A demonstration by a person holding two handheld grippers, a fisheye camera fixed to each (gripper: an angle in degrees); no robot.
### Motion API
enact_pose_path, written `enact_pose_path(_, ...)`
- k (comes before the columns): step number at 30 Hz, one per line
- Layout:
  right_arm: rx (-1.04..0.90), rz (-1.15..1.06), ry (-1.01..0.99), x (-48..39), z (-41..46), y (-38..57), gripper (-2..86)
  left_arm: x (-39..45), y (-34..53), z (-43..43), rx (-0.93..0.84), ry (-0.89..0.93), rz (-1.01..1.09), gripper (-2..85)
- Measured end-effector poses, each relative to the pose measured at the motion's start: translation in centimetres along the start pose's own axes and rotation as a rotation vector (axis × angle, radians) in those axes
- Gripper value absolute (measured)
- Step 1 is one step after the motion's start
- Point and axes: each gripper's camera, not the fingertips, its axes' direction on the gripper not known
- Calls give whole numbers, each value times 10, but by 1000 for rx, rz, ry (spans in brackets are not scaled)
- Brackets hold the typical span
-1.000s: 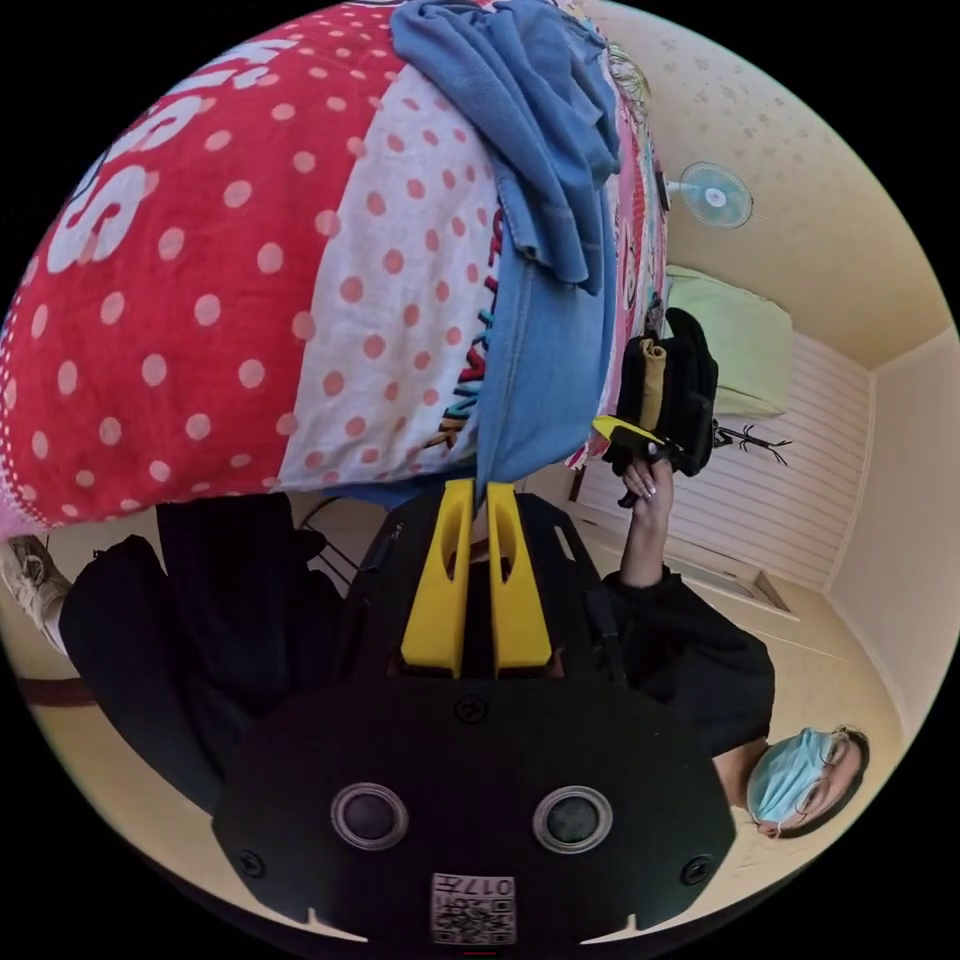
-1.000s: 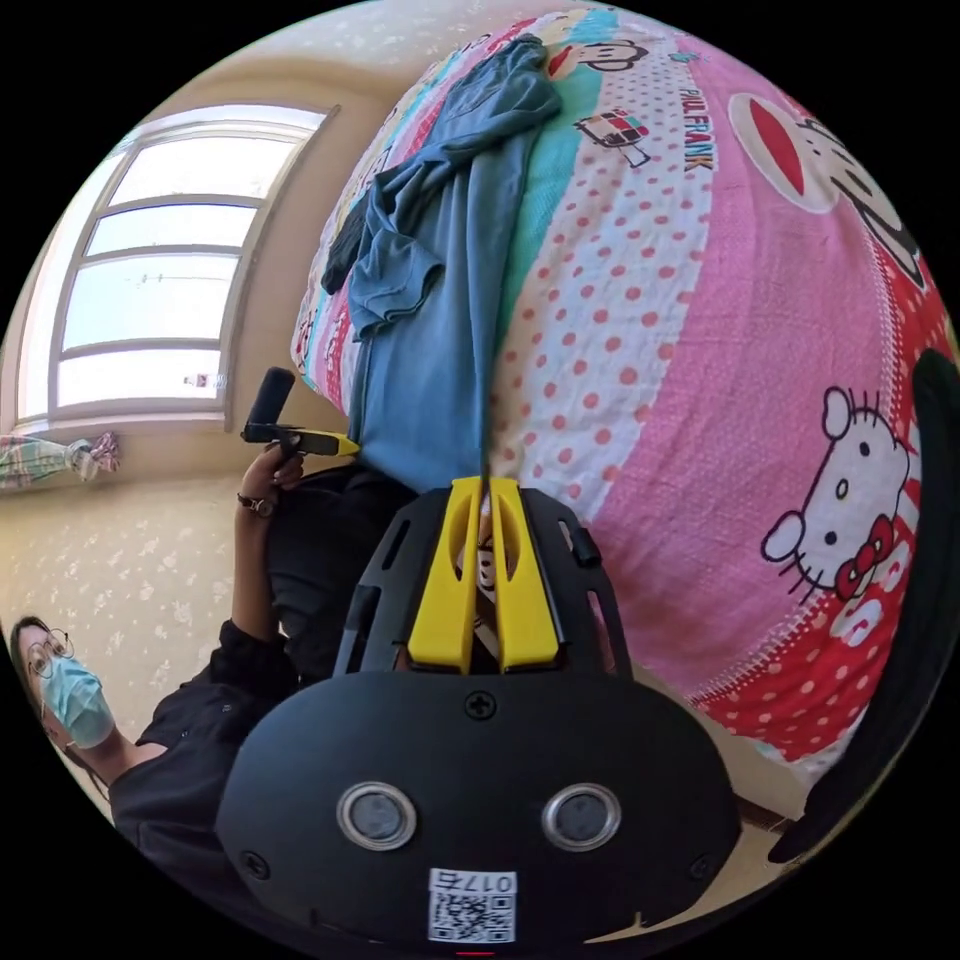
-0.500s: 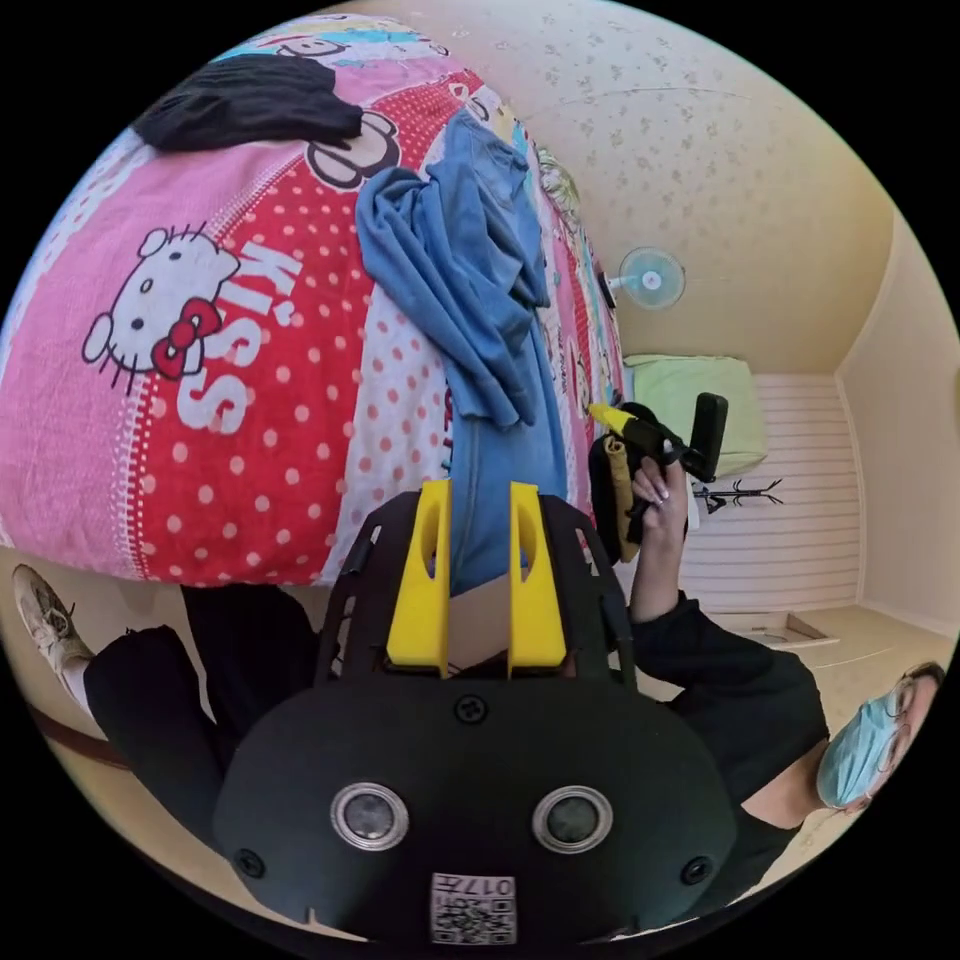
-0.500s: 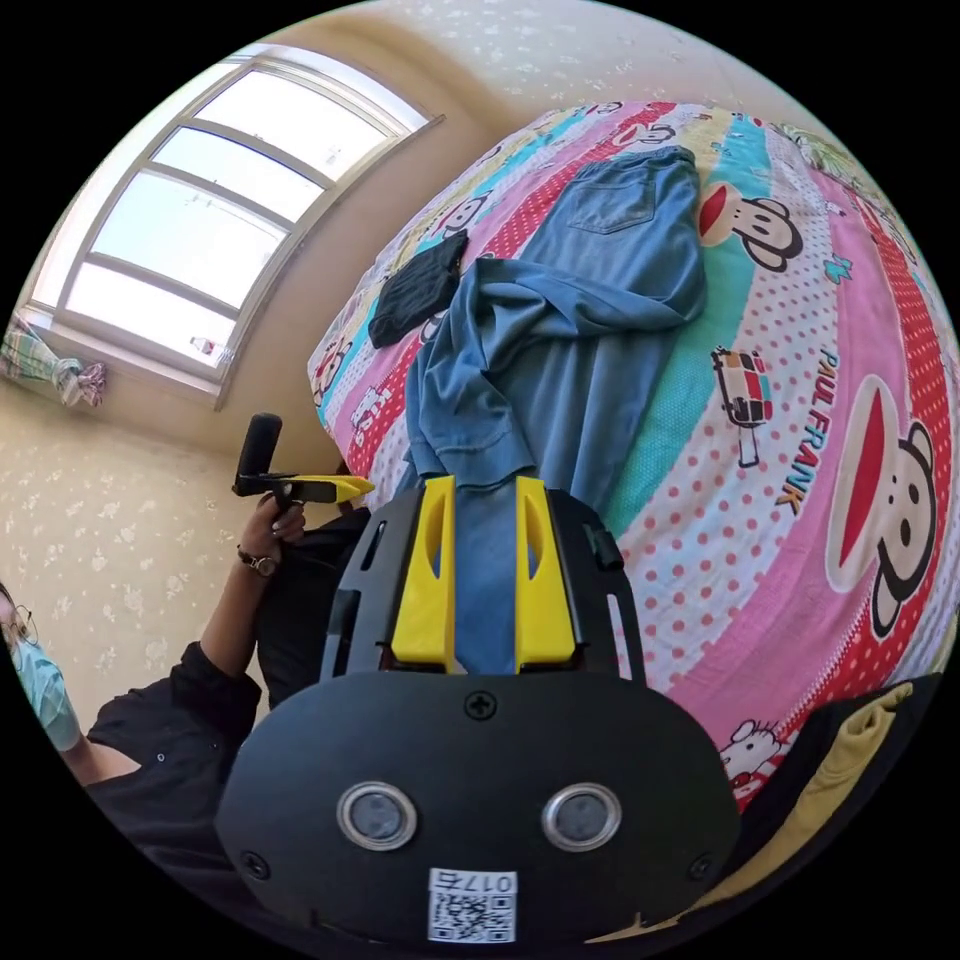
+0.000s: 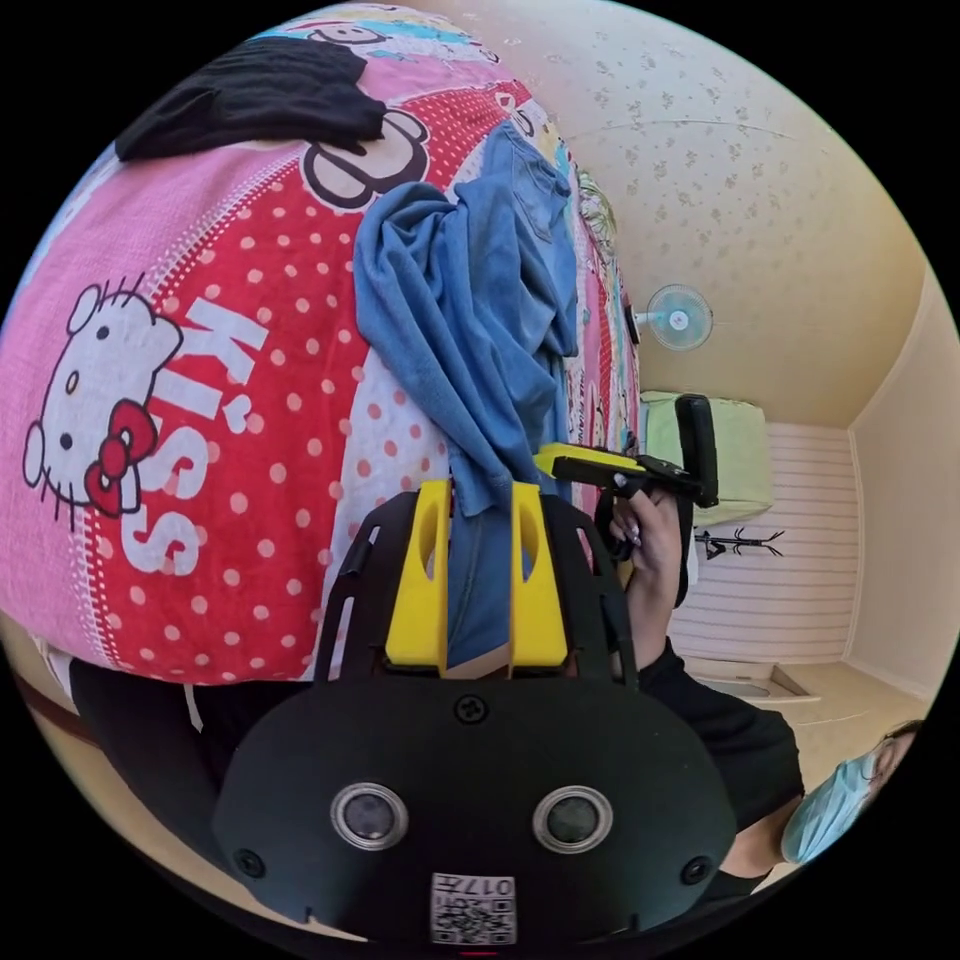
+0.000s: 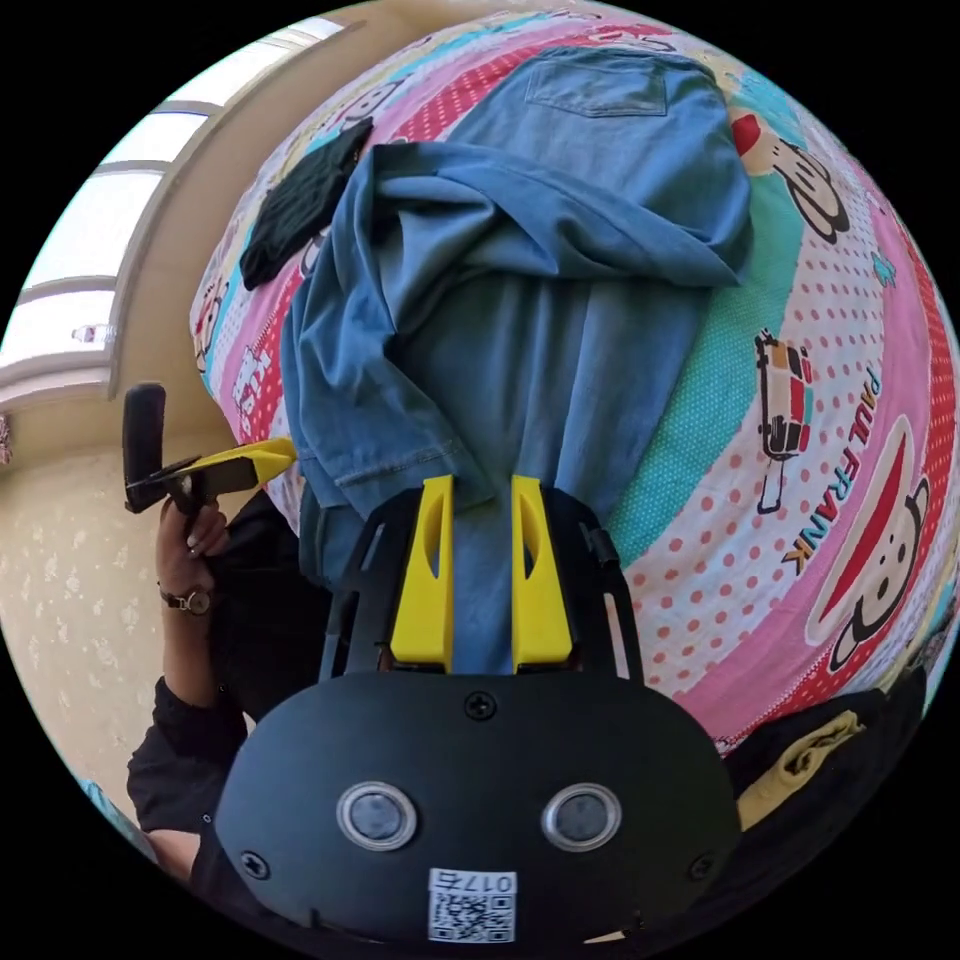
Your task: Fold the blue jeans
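The soft, matt blue denim jeans (image 6: pixel 530 300) show stitched seams and a hemmed cuff. Under them lies a smooth printed cotton-like bedsheet in pink and red (image 5: pixel 250 400). A dark, matt folded cloth (image 5: pixel 255 90) rests on it. Both grippers have matt yellow plastic jaws on smooth black plastic bodies.

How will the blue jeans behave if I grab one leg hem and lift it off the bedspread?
Likely floppy: the blue jeans lie in soft rumpled folds, so one lifted hem should sag. Probably heavy for cloth; the denim looks thick and stitched. The folded-over leg may drag across the bedspread rather than slide freely. Both the left gripper and right gripper are open.
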Motion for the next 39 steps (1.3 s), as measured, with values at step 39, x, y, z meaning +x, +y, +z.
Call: enact_pose_path(39,-152,-308,-112,-47,-44,248,14,-37,164,-87,-16,733,648,-8)
